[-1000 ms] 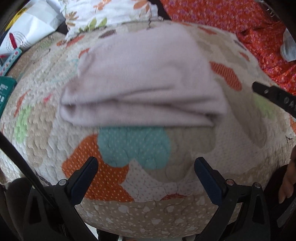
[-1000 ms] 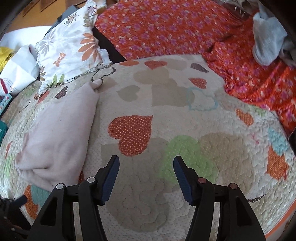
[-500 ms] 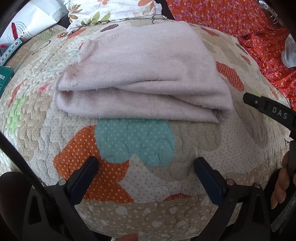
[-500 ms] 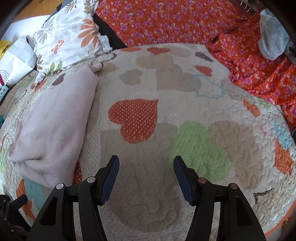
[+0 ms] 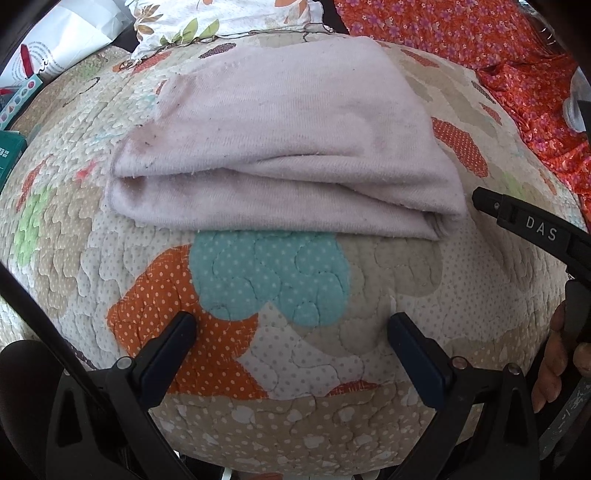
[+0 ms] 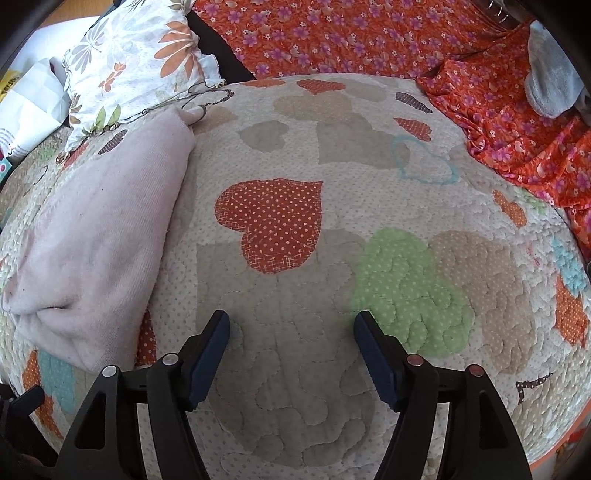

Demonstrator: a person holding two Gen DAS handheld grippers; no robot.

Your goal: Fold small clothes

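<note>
Both tongs hang spread and empty over the quilt [image 6: 295, 387]: left tongs [image 5: 291, 332], right tongs [image 6: 291, 332]. One folded pink garment [image 5: 280, 147] lies just ahead of the left tongs, left of the right ones. Beyond it sits one floral pillow [image 6: 136, 62], then orange floral fabric [image 6: 332, 33].

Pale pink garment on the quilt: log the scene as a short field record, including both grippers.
garment: pale pink garment, folded in layers, lying flat
surface: heart-patch quilt
left gripper: left gripper open, holds nothing, short of the garment's near edge
right gripper: right gripper open, holds nothing, over bare quilt to the right of the garment
behind garment: floral pillow
far side: orange flowered fabric
contact: neither gripper touches the garment
</note>
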